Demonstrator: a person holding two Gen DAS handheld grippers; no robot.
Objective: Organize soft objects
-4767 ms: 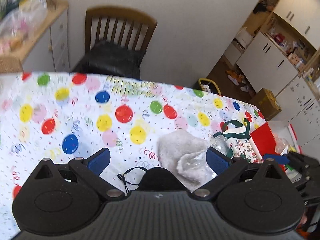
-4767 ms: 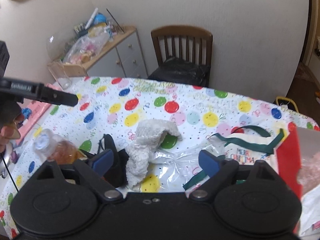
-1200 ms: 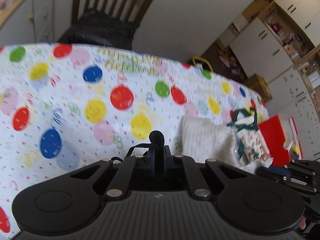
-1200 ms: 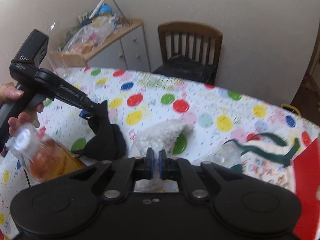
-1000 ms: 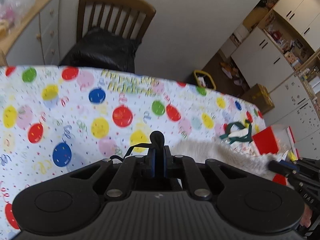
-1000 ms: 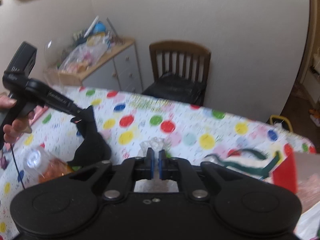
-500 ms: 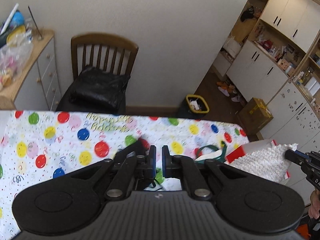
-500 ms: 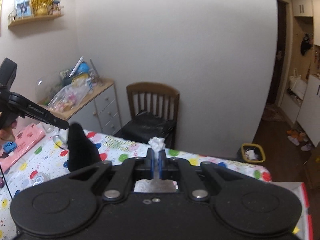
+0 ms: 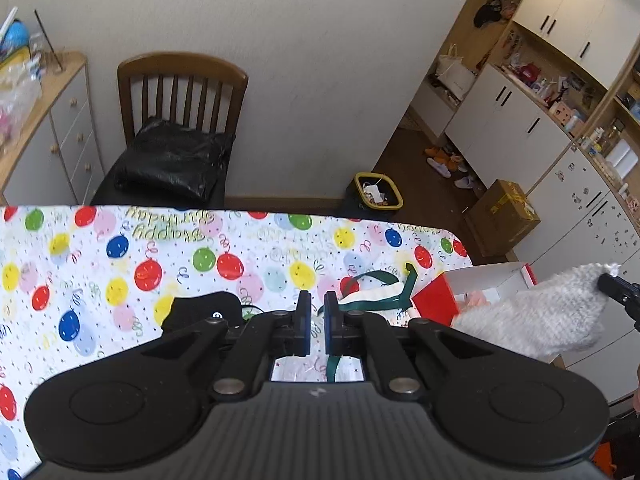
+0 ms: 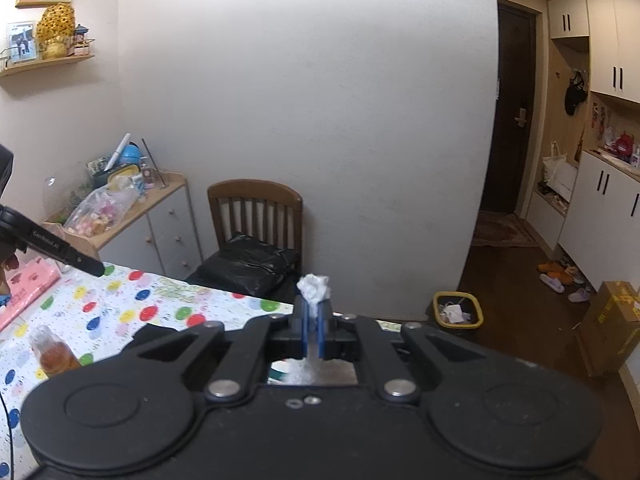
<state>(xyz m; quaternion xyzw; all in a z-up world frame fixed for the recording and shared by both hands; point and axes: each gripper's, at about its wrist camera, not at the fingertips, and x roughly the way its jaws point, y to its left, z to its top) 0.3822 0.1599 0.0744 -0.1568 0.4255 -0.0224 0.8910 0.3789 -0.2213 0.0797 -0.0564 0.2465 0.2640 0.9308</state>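
The right gripper (image 10: 312, 322) is clamped on a corner of the white fluffy cloth (image 9: 532, 316), which hangs from it above the red box (image 9: 434, 300) at the table's edge. The left gripper (image 9: 314, 322) is held nearly closed and empty above the balloon-print tablecloth (image 9: 100, 264), the black fabric item (image 9: 202, 312) lying just beside and below its fingers.
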